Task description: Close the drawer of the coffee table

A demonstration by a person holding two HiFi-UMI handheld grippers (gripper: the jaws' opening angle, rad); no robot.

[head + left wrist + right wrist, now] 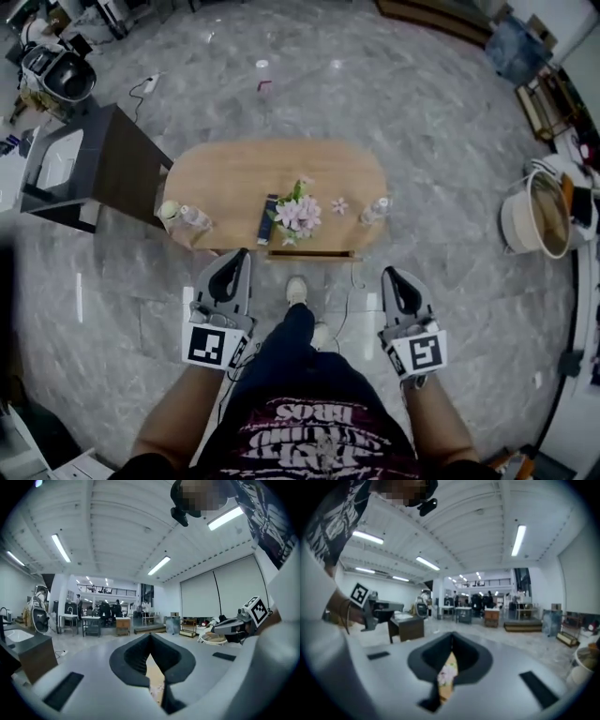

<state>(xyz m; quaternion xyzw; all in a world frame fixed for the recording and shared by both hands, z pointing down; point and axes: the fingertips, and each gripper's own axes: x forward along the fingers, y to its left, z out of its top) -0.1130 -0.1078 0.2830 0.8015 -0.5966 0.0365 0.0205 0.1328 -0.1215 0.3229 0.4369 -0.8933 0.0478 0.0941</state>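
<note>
Matt wooden coffee table, glossy floor

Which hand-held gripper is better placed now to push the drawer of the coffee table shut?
Right, narrowly. The left hand-held gripper and right hand-held gripper are both shut and empty, but the right one's view lines up with the flowers just behind the drawer.
</note>
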